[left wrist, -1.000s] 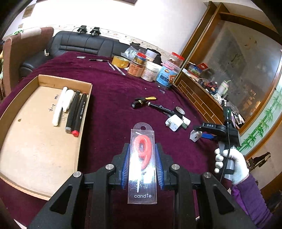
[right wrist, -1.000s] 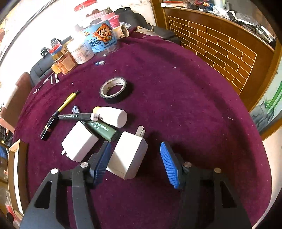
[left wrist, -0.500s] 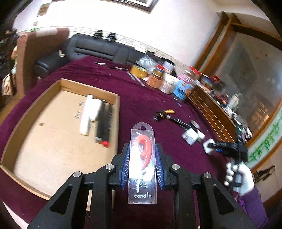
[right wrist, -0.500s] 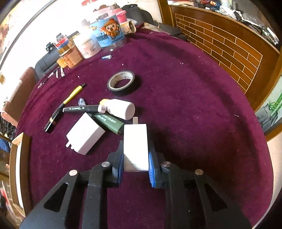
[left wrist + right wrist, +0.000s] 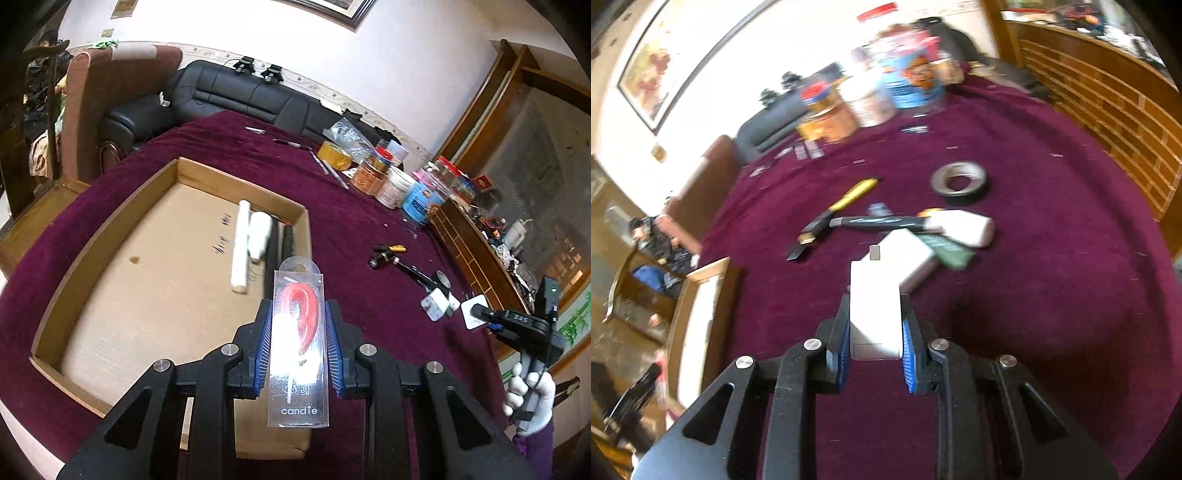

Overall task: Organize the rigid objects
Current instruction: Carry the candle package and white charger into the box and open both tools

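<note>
Here the left gripper (image 5: 298, 345) pinches a clear candle pack (image 5: 298, 354) between its blue pads, the pack upright with the red number candle inside and the hang-tab pointing away from the camera. It hangs over the near right corner of the cardboard tray (image 5: 92, 254), which already holds a white stick (image 5: 240, 247), a white tube (image 5: 259, 232) and dark pens (image 5: 280, 243) ranged along the right wall. The right gripper (image 5: 874, 328) is clamped on a white charger (image 5: 874, 306), prongs forward, raised off the purple cloth (image 5: 1052, 295); a second charger (image 5: 908, 258) lies just beyond it, touching a green case (image 5: 951, 249) and a white bottle (image 5: 964, 227). A tape roll (image 5: 960, 179), a marker (image 5: 882, 222) and a yellow-handled knife (image 5: 834, 214) lie farther out. Step in hand, by judgement: both items carried toward the tray. Risks: the pack is slick, thin plastic gripped by its edges, so it may bow or slip and land tilted on the tray wall if released over the corner. The charger is smooth-sided and gripped near its rear end; a quick swing, hinted at by the blur in the right view, could twist it in the pads. Both grippers converging on the same tray side could collide or knock the row of pens askew.
</note>
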Motion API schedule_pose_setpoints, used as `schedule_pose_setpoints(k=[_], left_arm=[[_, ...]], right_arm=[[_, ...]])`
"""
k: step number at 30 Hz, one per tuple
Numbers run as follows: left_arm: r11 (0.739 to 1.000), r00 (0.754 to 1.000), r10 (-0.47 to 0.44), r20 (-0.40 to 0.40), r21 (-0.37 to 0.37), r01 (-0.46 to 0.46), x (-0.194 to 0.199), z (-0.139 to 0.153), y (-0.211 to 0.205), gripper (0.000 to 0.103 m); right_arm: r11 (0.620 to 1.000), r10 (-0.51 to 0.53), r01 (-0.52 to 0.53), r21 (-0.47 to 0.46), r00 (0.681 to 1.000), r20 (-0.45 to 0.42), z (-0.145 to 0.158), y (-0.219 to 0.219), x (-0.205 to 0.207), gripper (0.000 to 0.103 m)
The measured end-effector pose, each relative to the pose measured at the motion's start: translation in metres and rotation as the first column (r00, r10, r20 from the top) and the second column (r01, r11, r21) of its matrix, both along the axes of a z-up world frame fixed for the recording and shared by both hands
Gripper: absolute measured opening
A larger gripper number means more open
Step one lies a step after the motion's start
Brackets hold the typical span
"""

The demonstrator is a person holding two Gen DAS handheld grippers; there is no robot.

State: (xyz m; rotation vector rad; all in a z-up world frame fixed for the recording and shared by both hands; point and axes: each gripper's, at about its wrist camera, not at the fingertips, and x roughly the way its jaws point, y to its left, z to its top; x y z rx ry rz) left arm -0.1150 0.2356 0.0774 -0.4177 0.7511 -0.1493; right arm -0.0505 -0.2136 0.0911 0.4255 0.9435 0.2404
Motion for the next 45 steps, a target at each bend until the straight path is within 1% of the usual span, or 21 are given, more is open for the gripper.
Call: schedule_pose_setpoints(k=[2, 6, 10, 12, 17, 21, 25, 27, 29, 30, 32, 33, 34, 36, 40, 42, 45], left_arm=[[1.000, 1.000, 0.003, -0.005, 0.018, -0.003, 0.007, 0.005, 0.009, 0.023], [0.993, 1.000, 0.020, -0.010, 0.119, -0.019, 0.030, 0.012, 0.023, 0.023], [0.990, 0.996, 0.031, -0.080, 0.141, -0.020, 0.073, -0.001, 0.043, 0.023], [0.990, 0.994, 0.029, -0.109, 0.142, -0.013, 0.091, -0.011, 0.048, 0.023], [0.995, 0.981, 0.024, -0.192, 0.097, -0.005, 0.136, -0.041, 0.058, 0.023], [0.995, 0.974, 0.051, -0.220, 0.095, -0.031, 0.163, -0.055, 0.065, 0.023], [0.996, 0.968, 0.062, -0.242, 0.071, -0.046, 0.175, -0.064, 0.071, 0.024], [0.996, 0.963, 0.081, -0.258, 0.057, -0.068, 0.173, -0.067, 0.079, 0.024], [0.998, 0.964, 0.067, -0.257, 0.035, -0.060, 0.165, -0.064, 0.084, 0.025], [0.998, 0.967, 0.064, -0.246, 0.028, -0.059, 0.157, -0.059, 0.088, 0.026], [0.998, 0.978, 0.056, -0.199, 0.017, -0.053, 0.141, -0.047, 0.092, 0.032], [0.998, 0.983, 0.060, -0.174, 0.019, -0.058, 0.132, -0.040, 0.095, 0.037], [0.997, 0.986, 0.073, -0.148, 0.016, -0.071, 0.121, -0.032, 0.099, 0.037], [0.997, 0.993, 0.073, -0.096, -0.015, -0.075, 0.101, -0.019, 0.107, 0.038], [0.994, 0.995, 0.102, -0.007, -0.044, -0.102, 0.054, 0.000, 0.125, 0.047], [0.991, 0.991, 0.131, 0.020, -0.043, -0.130, 0.032, 0.002, 0.132, 0.050], [0.986, 0.987, 0.158, 0.015, -0.049, -0.158, 0.017, 0.000, 0.138, 0.050]], right_arm=[[0.998, 0.048, -0.048, 0.038, 0.999, -0.003, 0.005, 0.020, 0.002, 0.020], [0.985, 0.147, -0.147, 0.086, 0.989, 0.004, 0.012, 0.067, 0.009, 0.020], [0.960, 0.243, -0.239, 0.144, 0.970, -0.009, 0.010, 0.120, 0.021, 0.020], [0.950, 0.281, -0.275, 0.149, 0.960, -0.016, 0.010, 0.145, 0.027, 0.020], [0.928, 0.350, -0.338, 0.158, 0.936, -0.048, 0.002, 0.206, 0.044, 0.020], [0.916, 0.381, -0.368, 0.160, 0.923, -0.060, -0.002, 0.238, 0.056, 0.020], [0.908, 0.401, -0.386, 0.165, 0.913, -0.074, -0.005, 0.265, 0.072, 0.020], [0.903, 0.413, -0.396, 0.164, 0.906, -0.088, -0.009, 0.278, 0.079, 0.020], [0.898, 0.427, -0.409, 0.161, 0.899, -0.100, -0.014, 0.292, 0.085, 0.020], [0.894, 0.436, -0.417, 0.162, 0.894, -0.105, -0.016, 0.299, 0.087, 0.020], [0.888, 0.450, -0.431, 0.159, 0.886, -0.112, -0.020, 0.310, 0.090, 0.020], [0.888, 0.452, -0.434, 0.154, 0.884, -0.118, -0.023, 0.316, 0.092, 0.020], [0.889, 0.451, -0.434, 0.145, 0.883, -0.128, -0.026, 0.321, 0.094, 0.020], [0.896, 0.442, -0.427, 0.119, 0.885, -0.148, -0.033, 0.328, 0.100, 0.020], [0.900, 0.437, -0.431, 0.067, 0.885, -0.162, -0.039, 0.342, 0.111, 0.020], [0.901, 0.430, -0.432, 0.032, 0.885, -0.176, -0.042, 0.350, 0.114, 0.020], [0.896, 0.438, -0.445, 0.013, 0.875, -0.205, -0.047, 0.367, 0.119, 0.020]])
